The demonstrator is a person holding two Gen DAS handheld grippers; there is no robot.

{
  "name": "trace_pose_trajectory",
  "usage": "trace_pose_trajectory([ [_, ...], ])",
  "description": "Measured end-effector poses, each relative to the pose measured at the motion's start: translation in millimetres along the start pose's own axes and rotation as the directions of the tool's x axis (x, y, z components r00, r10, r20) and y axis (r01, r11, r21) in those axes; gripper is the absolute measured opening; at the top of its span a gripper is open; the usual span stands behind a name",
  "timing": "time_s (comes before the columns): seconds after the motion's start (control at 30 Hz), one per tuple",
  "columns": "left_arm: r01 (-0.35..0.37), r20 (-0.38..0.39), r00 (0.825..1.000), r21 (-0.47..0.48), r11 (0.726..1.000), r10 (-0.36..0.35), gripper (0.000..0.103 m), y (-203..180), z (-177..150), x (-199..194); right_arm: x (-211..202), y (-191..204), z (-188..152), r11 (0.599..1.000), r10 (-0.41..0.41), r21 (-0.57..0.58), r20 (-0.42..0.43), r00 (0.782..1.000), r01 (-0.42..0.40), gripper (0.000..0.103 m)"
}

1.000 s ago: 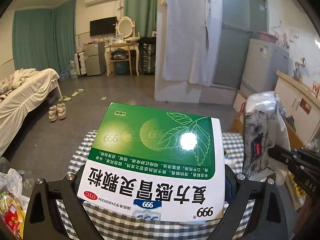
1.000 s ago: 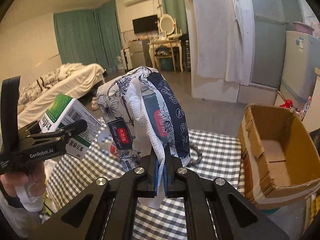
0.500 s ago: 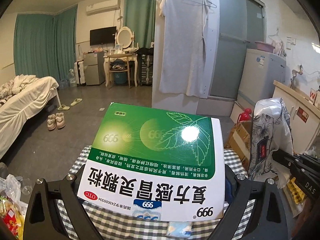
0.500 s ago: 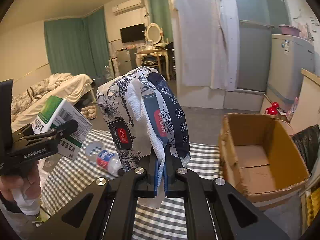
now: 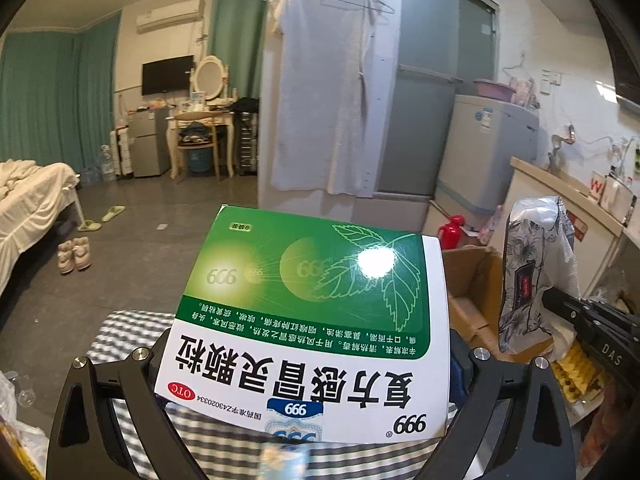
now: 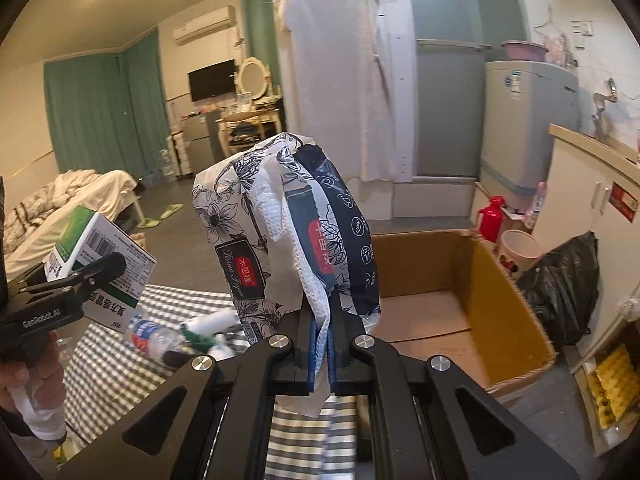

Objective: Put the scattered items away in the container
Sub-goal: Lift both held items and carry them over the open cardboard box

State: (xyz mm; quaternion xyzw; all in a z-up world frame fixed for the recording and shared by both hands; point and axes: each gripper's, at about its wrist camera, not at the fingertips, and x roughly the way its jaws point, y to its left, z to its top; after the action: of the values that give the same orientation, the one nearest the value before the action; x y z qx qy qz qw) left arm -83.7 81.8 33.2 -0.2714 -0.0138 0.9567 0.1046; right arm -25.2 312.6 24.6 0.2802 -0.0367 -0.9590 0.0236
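Dim room, fisheye edges, box point(image 5: 308, 316) glare

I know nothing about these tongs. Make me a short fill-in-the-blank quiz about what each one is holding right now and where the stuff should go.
1. The left tongs grip a green and white ____ box.
2. The right tongs pinch a floral pack of ____.
3. The cardboard box beside the checkered table looks ____ inside.

Missing words: medicine; tissues; empty
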Motion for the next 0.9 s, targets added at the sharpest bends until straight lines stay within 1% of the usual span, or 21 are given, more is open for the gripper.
trace_pose_trajectory([
  [0.1, 0.013, 0.008, 1.0, 0.021, 1.0, -0.013, 0.098, -18, 4, 5, -1, -21, 0, 0.999, -0.042, 0.018, -0.006, 0.999, 0.042, 0.004],
  [0.23, 0.051, 0.0, 0.999, 0.041, 0.998, -0.051, 0.098, -45, 10, 15, 1, -52, 0, 0.994, -0.097, 0.042, -0.033, 0.995, 0.098, 0.004],
  [0.33, 0.078, -0.005, 0.997, 0.066, 0.995, -0.078, 0.098, -65, 13, 20, 6, -73, 0, 0.991, -0.122, 0.056, -0.058, 0.991, 0.125, 0.004],
  [0.53, 0.126, -0.02, 0.992, 0.105, 0.986, -0.124, 0.098, -103, 16, 33, 15, -101, -6, 0.986, -0.146, 0.067, -0.102, 0.984, 0.153, 0.004],
  [0.7, 0.159, -0.035, 0.987, 0.136, 0.978, -0.156, 0.098, -130, 17, 44, 36, -113, -11, 0.985, -0.152, 0.06, -0.162, 0.975, 0.164, 0.004],
  [0.9, 0.196, -0.088, 0.979, 0.166, 0.966, -0.183, 0.098, -161, 14, 66, 60, -126, -17, 0.983, -0.154, 0.06, -0.237, 0.959, 0.172, 0.004],
])
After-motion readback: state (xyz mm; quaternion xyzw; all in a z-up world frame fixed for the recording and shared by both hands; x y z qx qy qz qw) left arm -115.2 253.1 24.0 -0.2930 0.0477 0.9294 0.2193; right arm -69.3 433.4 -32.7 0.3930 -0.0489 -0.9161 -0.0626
